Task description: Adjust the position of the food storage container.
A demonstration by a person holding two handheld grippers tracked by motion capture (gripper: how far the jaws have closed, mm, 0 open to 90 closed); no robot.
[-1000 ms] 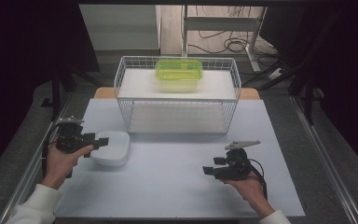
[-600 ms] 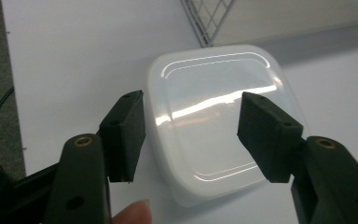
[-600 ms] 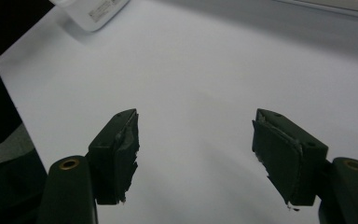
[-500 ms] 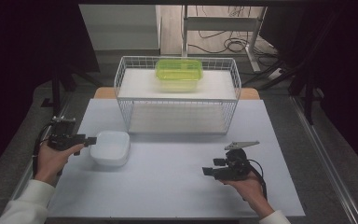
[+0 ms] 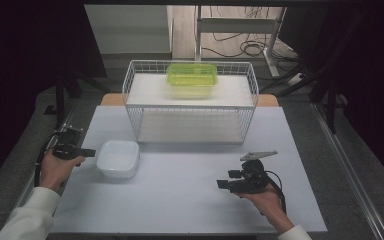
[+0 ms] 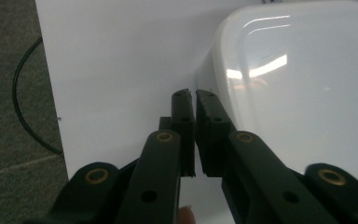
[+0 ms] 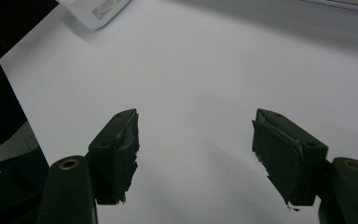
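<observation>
While the green tub (image 5: 192, 78) sits atop the rack (image 5: 190, 102), the white tub (image 5: 118, 158) lies before it ungripped, left gripper (image 6: 191, 100) closed empty just beside it, right gripper (image 7: 196, 140) agape, likely unstacked.

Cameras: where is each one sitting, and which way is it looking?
High view: above the person's side, looking forward and down at the table; both hands show.
Left gripper view: on the left gripper, facing the white container; its near-closed jaws show.
Right gripper view: on the right gripper, facing bare table; its open jaws show.
All three share the white container.
</observation>
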